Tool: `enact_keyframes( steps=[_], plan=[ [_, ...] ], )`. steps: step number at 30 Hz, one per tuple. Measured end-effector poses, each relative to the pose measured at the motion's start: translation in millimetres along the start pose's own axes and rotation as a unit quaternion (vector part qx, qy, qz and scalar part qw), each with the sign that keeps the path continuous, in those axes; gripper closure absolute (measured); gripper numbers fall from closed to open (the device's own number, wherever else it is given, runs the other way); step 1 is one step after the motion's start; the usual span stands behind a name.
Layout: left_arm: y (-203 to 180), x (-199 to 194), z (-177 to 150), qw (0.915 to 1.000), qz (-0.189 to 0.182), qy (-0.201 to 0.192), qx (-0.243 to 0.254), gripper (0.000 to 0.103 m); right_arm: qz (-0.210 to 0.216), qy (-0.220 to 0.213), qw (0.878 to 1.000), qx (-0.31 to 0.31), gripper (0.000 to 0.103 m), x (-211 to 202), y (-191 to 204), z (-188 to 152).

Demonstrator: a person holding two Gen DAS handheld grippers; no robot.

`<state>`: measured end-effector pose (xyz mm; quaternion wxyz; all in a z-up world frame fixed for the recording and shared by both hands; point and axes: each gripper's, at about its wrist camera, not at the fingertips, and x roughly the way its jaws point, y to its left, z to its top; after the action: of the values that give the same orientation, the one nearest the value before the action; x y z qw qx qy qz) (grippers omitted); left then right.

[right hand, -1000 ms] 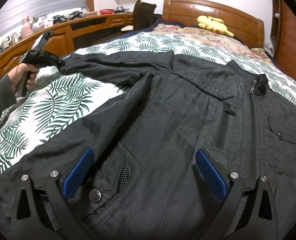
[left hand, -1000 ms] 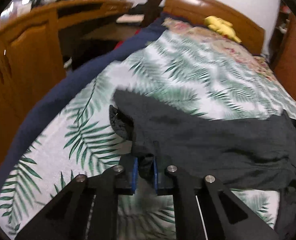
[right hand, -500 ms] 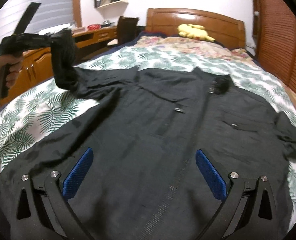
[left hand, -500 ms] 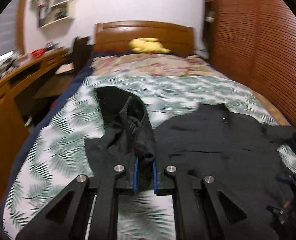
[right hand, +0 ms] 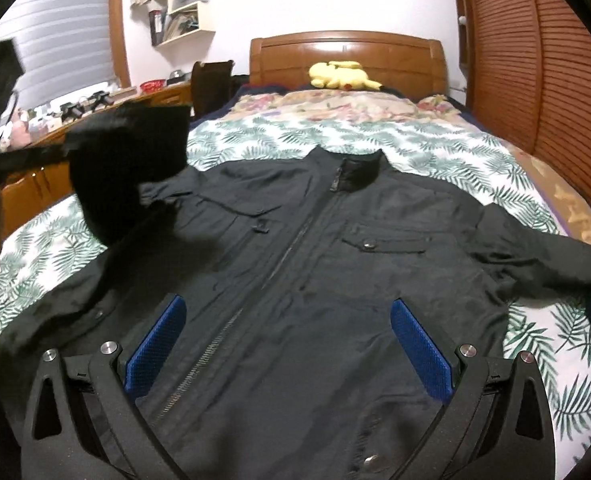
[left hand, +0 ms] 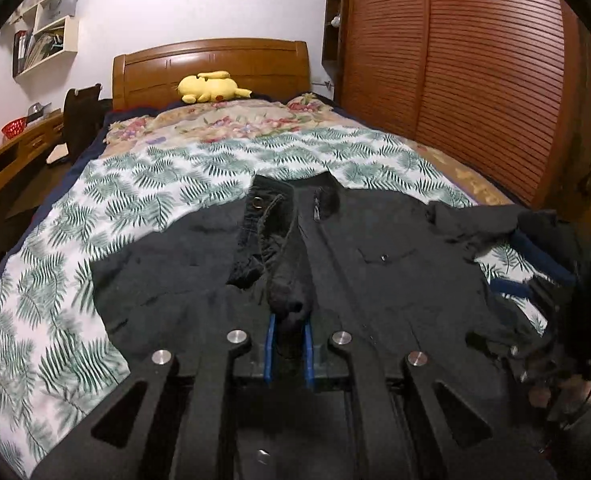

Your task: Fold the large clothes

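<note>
Bed (right hand: 435,152), black jacket (right hand: 335,272), left tool (left hand: 289,346) gripping sleeve (left hand: 283,256)

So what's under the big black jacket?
The black jacket lies on a leaf-print bedspread, which shows all around its edges. Whatever is directly beneath the jacket is covered and cannot be seen.

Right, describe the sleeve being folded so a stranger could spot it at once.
On the leaf-print bed lies a black jacket, zipped, collar toward the headboard. The sleeve is the one on the desk side, lifted off the bed and pinched in the left gripper. The other sleeve lies flat toward the wardrobe.
</note>
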<state>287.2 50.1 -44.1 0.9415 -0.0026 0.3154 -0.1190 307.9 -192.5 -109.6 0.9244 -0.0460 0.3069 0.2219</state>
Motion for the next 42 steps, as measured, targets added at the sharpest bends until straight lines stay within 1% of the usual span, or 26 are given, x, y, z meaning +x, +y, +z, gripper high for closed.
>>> enact_keyframes(
  steps=[2, 6, 10, 12, 16, 19, 21, 23, 25, 27, 31, 34, 37, 40, 41, 42],
  plan=[
    [-11.2, 0.8, -7.8, 0.9999, 0.011, 0.004, 0.008, 0.095, 0.004, 0.003, 1.0, 0.006, 0.0, -1.7, -4.0, -0.1],
    [-19.5, -4.9, -22.0, 1.0, 0.003, 0.004, 0.006, 0.088, 0.005, 0.001, 1.0, 0.0, 0.0, -2.8, -1.0, 0.3],
    [-24.0, -17.0, -33.1, 0.9998, 0.014, -0.005, 0.014, 0.079, 0.002, 0.005, 1.0, -0.008, 0.0, 2.8, 2.7, -2.0],
    [-21.8, -30.7, -38.5, 0.9995, 0.019, -0.019, 0.016, 0.075, 0.005, 0.009, 1.0, -0.009, 0.0, 6.8, 3.8, -2.2],
    [-9.8, -53.8, -47.1, 0.9992, 0.017, -0.035, 0.009, 0.067, 0.011, 0.004, 1.0, -0.016, 0.0, 9.2, 10.8, -1.0],
    [2.9, -69.8, -53.4, 0.9984, 0.028, -0.048, 0.003, 0.062, 0.015, 0.013, 1.0, -0.017, 0.0, 14.7, 19.2, 1.9],
    [12.7, -78.9, -57.8, 0.9979, 0.035, -0.055, -0.001, 0.06, 0.026, 0.015, 0.999, -0.022, 0.0, 17.8, 28.7, 5.5],
    [25.3, -87.5, -63.2, 0.9975, 0.034, -0.06, -0.014, 0.054, 0.029, 0.019, 0.999, -0.037, 0.0, 23.2, 42.4, 10.3],
    [36.4, -92.8, -67.1, 0.9971, 0.036, -0.062, -0.027, 0.052, 0.036, 0.024, 0.998, -0.049, 0.0, 30.6, 55.1, 15.9],
    [47.5, -98.1, -71.4, 0.9965, 0.038, -0.064, -0.036, 0.05, 0.045, 0.032, 0.997, -0.058, 0.0, 40.4, 68.0, 21.1],
    [60.4, -104.3, -75.4, 0.9952, 0.057, -0.068, -0.04, 0.05, 0.058, 0.053, 0.993, -0.085, 0.001, 69.8, 91.0, 29.5],
    [70.3, -106.4, -79.9, 0.9947, 0.061, -0.067, -0.048, 0.05, 0.064, 0.084, 0.99, -0.095, 0.003, 102.2, 98.8, 31.0],
    [76.6, -106.6, -85.3, 0.9948, 0.06, -0.063, -0.053, 0.049, 0.076, 0.119, 0.986, -0.091, 0.009, 129.8, 99.5, 29.0],
    [81.3, -105.4, -89.5, 0.995, 0.059, -0.057, -0.057, 0.049, 0.09, 0.155, 0.98, -0.091, 0.023, 152.1, 100.5, 21.9],
    [82.2, -104.4, -90.7, 0.9951, 0.058, -0.055, -0.057, 0.049, 0.093, 0.164, 0.978, -0.094, 0.033, 156.8, 101.2, 19.1],
    [82.7, -103.5, -91.6, 0.9953, 0.058, -0.053, -0.057, 0.049, 0.096, 0.17, 0.976, -0.096, 0.046, 159.4, 102.0, 16.9]
  ],
)
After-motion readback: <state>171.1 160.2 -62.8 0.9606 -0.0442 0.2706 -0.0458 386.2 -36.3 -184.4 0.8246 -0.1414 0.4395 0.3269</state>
